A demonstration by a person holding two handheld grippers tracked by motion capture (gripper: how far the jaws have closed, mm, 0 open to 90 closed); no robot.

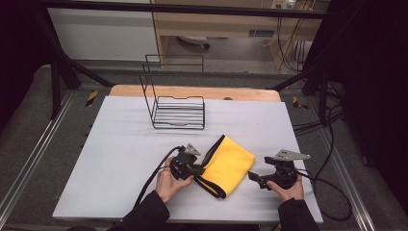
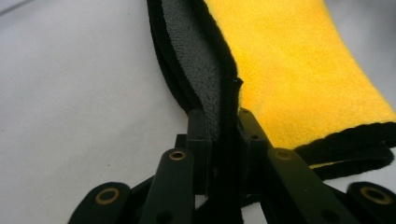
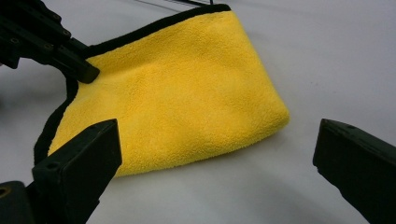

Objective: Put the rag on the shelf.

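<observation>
Pale grey table point(image 1: 120, 159) with wooden strip at far edge. Grey carpeted floor point(image 1: 29, 120) around it. Black metal frame point(image 1: 57, 72) overhead and at sides. Wooden cabinet point(image 1: 216, 24) behind, white wall panel point(image 1: 101, 33) beside it, cables point(image 1: 288, 48) hanging at right. Dim room edges.

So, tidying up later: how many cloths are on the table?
1: the yellow cloth, folded, near the table's front edge between the grippers, its black-trimmed edge pinched by the left gripper. None seems hidden.

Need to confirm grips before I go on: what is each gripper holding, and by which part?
The left gripper is shut on the folded yellow cloth, pinching its black-trimmed edge. The right gripper is open beside the cloth's folded side, holding nothing.
</observation>
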